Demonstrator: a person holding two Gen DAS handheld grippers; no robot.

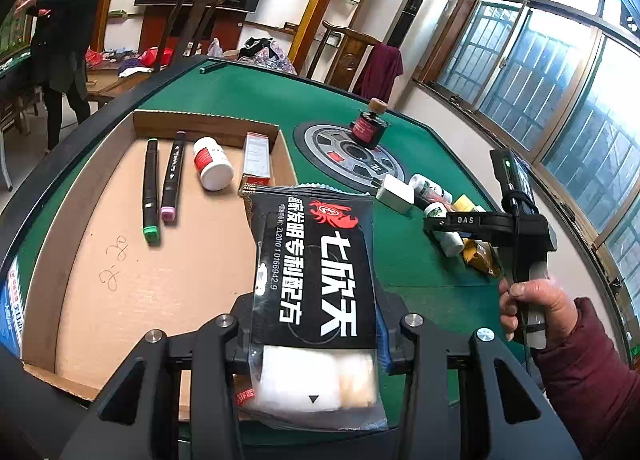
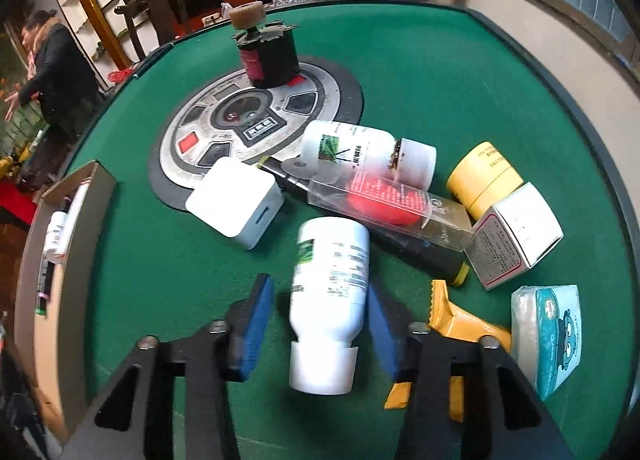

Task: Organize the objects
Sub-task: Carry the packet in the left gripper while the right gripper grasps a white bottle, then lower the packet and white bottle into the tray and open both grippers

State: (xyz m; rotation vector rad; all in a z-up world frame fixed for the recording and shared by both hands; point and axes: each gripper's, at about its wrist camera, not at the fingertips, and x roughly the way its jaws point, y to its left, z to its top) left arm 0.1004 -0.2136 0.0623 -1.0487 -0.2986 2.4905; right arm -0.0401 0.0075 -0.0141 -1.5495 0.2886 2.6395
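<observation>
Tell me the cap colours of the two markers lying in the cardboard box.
One marker has a green cap, the other marker a pink one; the left wrist view shows them best.

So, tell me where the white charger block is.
In the right wrist view the charger lies on the green table, left of centre, at the round panel's near edge, beside the clear box.

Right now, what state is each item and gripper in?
Left gripper: shut on the black packet, held over the box edge.
Right gripper: astride the white bottle; right pad touching, left pad apart.
White bottle: lying on its side, capped.
Cardboard box: open.
Two markers: capped, lying in the box.
Small pill bottle: capped, on its side in the box.
Dark jar: upright, corked.
</observation>
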